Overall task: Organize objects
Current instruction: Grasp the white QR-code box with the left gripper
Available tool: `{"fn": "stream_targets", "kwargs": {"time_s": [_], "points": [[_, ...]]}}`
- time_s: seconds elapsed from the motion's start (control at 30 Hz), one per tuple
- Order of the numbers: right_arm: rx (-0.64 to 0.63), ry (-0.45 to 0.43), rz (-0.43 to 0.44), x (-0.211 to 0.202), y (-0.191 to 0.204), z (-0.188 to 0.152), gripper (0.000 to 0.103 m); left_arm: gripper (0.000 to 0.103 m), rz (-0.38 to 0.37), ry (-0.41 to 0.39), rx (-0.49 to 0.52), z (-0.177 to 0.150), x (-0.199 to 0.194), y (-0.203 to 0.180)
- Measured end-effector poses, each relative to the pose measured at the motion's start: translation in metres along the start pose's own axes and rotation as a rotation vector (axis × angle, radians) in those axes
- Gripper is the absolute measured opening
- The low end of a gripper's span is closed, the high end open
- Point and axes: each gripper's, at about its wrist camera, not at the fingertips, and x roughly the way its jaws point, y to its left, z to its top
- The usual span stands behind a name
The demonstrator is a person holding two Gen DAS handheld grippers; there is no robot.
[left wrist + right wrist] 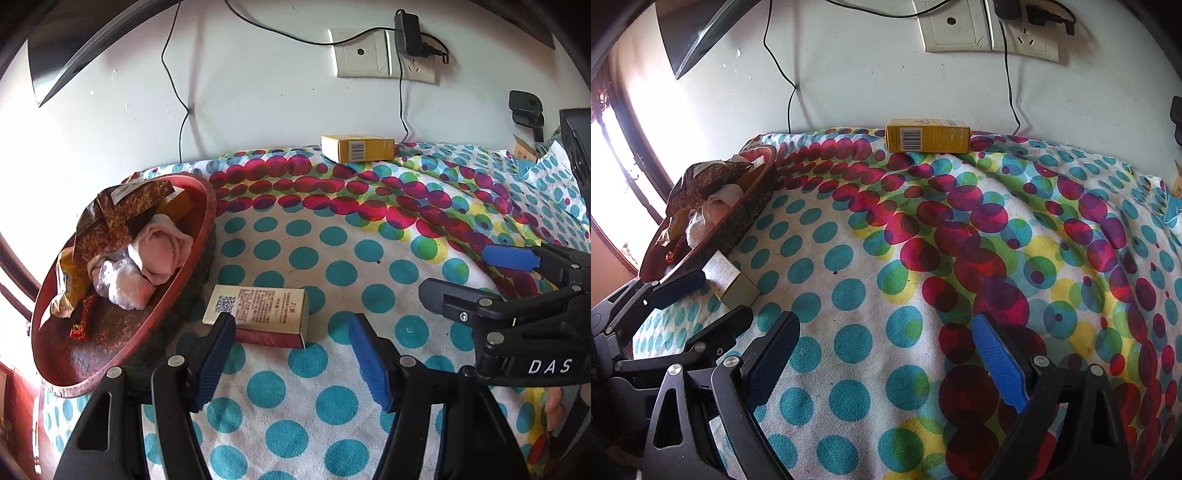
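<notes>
Your left gripper (291, 354), fingers apart, frames the cream carton (258, 314) beside the red tray (207, 236): close on it next. Your right gripper (886, 354) hangs open and empty.

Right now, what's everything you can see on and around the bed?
red tray: one, left side of the polka-dot cloth, piled with packets and a pink bundle
beige box: one, QR code on top, lying beside the tray
yellow box: one, barcode facing, far edge by the wall
wall socket: white, black adapter plugged in
left claw: open, empty, just short of the beige box
right claw: open, empty, over the cloth
</notes>
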Motion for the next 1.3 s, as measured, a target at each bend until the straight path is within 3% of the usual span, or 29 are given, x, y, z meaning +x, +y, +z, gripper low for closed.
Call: {"fn": "stream_targets", "kwargs": {"time_s": [0.2, 0.37, 0.5, 0.67, 0.97, 1.07, 1.3], "points": [[0.005, -0.003, 0.007, -0.001, 0.0, 0.0, 0.094, 0.069, 0.074, -0.066, -0.047, 0.002, -0.011, 0.011], [0.023, -0.011, 0.021, -0.002, -0.001, -0.001, 0.094, 0.073, 0.011, 0.038, -0.092, 0.004, 0.01, 0.023], [0.04, -0.018, 0.034, -0.004, -0.003, -0.001, 0.094, 0.073, -0.023, 0.061, -0.112, 0.005, 0.019, 0.031], [0.041, -0.019, 0.043, -0.004, -0.003, -0.001, 0.095, 0.073, -0.086, 0.108, -0.051, 0.007, 0.034, 0.03], [0.035, -0.017, 0.048, -0.003, 0.0, -0.001, 0.096, 0.073, -0.166, 0.072, -0.039, 0.003, 0.037, 0.031], [0.036, -0.018, 0.047, -0.003, -0.001, -0.001, 0.096, 0.066, -0.181, 0.058, -0.034, 0.002, 0.036, 0.031], [-0.009, -0.002, -0.009, 0.004, 0.008, 0.002, 0.097, 0.066, -0.212, 0.053, -0.033, 0.003, 0.035, 0.032]]}}
